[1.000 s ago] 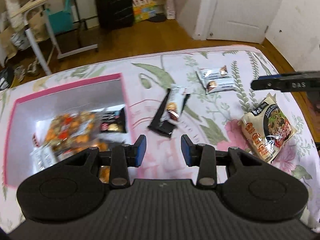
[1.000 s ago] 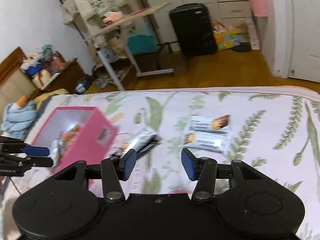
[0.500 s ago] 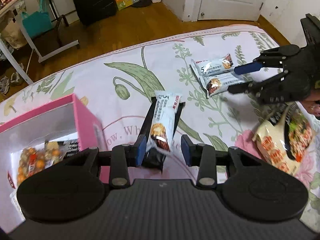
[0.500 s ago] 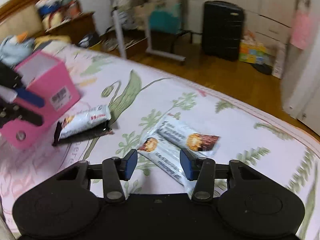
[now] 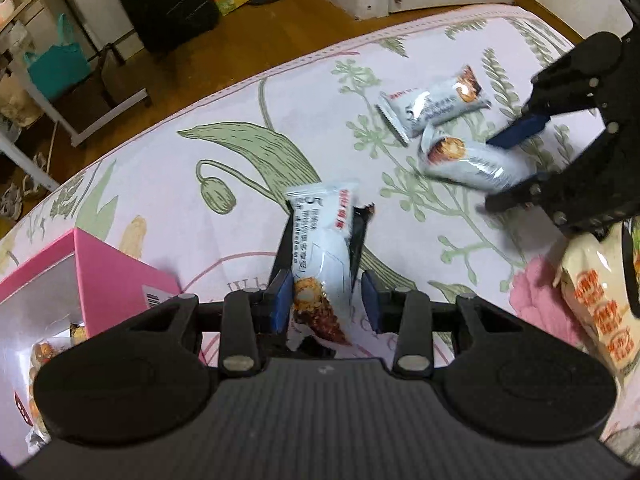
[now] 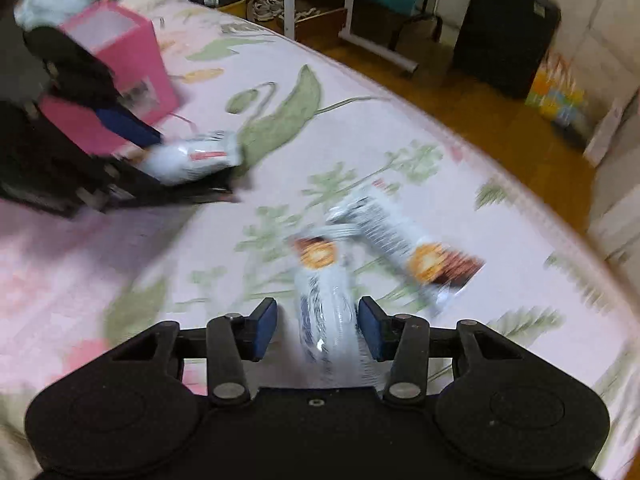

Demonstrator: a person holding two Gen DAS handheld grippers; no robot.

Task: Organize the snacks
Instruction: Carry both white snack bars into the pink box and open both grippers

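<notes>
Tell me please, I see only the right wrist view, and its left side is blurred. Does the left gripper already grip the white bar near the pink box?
Observer: Not firmly. In the left wrist view the left gripper straddles the white bar, and a gap shows at one pad.
Operator: What lies under that bar?
Observer: A black packet, flat on the bedspread.
Operator: Is any snack outside my view?
Observer: Yes, a yellow noodle packet lies on the bedspread further to the right.
</notes>
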